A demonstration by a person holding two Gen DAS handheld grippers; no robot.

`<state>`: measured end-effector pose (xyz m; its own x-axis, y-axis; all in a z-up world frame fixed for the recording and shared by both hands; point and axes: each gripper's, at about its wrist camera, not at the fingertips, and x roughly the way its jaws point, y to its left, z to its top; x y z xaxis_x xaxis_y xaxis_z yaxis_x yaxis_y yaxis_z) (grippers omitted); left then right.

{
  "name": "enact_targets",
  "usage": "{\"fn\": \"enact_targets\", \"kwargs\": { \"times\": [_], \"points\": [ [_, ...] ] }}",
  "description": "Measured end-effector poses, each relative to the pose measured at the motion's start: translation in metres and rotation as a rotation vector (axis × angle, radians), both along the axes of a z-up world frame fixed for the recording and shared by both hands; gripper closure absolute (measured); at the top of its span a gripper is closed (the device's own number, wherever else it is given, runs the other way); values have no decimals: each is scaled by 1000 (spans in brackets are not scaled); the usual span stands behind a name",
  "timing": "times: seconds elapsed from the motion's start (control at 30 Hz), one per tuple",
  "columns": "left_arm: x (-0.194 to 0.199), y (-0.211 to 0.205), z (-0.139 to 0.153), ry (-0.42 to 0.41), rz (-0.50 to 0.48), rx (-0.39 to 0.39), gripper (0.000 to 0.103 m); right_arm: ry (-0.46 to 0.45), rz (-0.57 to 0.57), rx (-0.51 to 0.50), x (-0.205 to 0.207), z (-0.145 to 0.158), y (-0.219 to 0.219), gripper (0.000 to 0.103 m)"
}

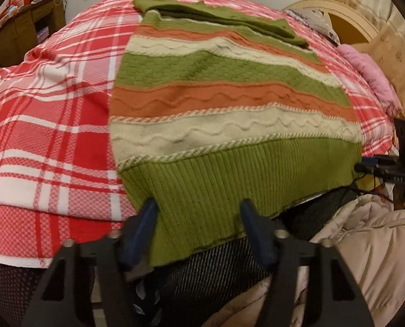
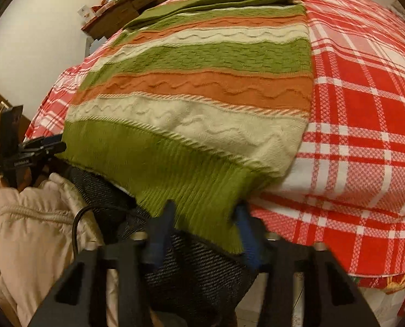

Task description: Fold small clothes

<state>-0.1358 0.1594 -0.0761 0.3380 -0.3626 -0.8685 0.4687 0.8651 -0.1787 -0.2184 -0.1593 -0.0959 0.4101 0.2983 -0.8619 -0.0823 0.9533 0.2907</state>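
A striped knit sweater in green, orange and cream lies flat on the red plaid bed, its sleeves folded in at the far end. Its green ribbed hem hangs over the near bed edge. My left gripper is open, its blue fingers straddling the hem's left corner. My right gripper is open, its fingers astride the hem's right corner. Each gripper shows at the side of the other's view, the right one and the left one.
The red and white plaid bedspread covers the bed. A beige puffy jacket and dark textured cloth lie below the bed edge. A wooden desk stands at the far wall; a pink pillow lies by the headboard.
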Motion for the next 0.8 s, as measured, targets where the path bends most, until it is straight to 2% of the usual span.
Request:
{"fn": "enact_targets", "kwargs": {
  "times": [0.07,0.1,0.17,0.27,0.37,0.5,0.6,0.67,0.73,0.8],
  "points": [
    [2,-6,-4,37,-12,-18,70,11,-13,4,3,-4,-4,83],
    [4,-5,-5,55,-13,-19,76,12,-19,12,2,-5,-7,89],
    [5,-5,-5,67,-9,-12,89,15,-28,57,0,-3,-13,94],
    [6,-2,6,79,-10,-54,93,-7,-13,114,-2,11,-15,96],
    [11,-3,33,37,-21,-125,93,-77,14,167,1,37,-14,96],
    [28,-17,64,-36,-41,-163,93,-183,17,233,27,73,-18,98],
    [50,-22,79,-71,-44,-192,93,-241,-8,234,57,90,-29,98],
    [66,-27,87,-109,-45,-188,93,-262,-40,211,77,94,-36,101],
    [83,-34,94,-172,-31,-124,93,-278,-90,176,99,96,-48,103],
    [93,-32,99,-189,-34,-120,93,-285,-142,156,118,94,-61,103]
  ]
}}
